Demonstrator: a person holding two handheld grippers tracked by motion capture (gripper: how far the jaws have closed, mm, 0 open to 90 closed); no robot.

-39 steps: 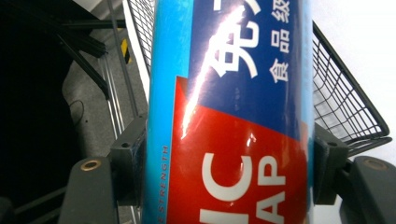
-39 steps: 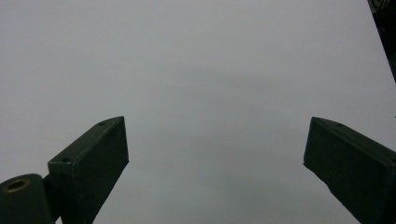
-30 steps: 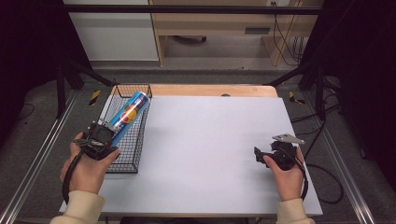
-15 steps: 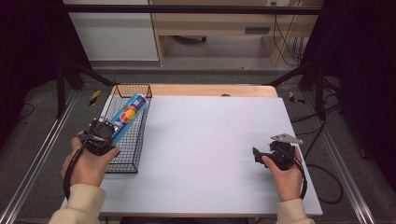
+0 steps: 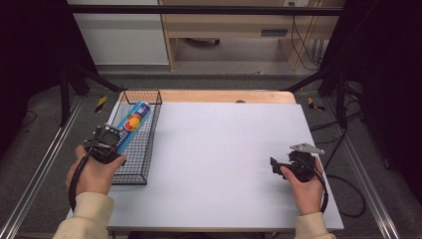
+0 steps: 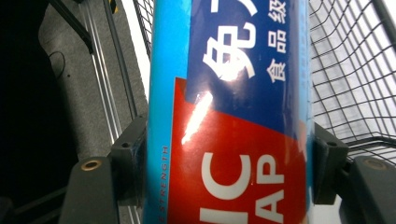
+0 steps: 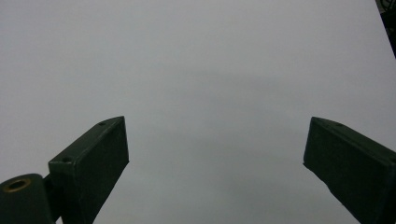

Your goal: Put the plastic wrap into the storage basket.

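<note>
Blue and red glossy packaging sits between the two black jaws of the left gripper: a long blue cardboard box of food wrap with white lettering, pressed on both sides by the jaws in the left gripper view. In the high view that left gripper sits at the left of the frame, held in the person's left hand, and the box slants up and away from it over the black wire mesh basket, which stands along the left edge of the table. Whether the far end of the box touches the basket cannot be told.

At the lower right of the high view the right gripper rests in the person's right hand, well apart from the basket. In the right gripper view its jaws stand wide apart with nothing between them, above bare tabletop.

The table has a matt pale grey top with a strip of light wood along its far edge. Around it lie dark grey floor, metal rails at lower left and lower right, black stand legs, and cables at the right. At the top of the frame stand a white cabinet and a light wooden bench.
</note>
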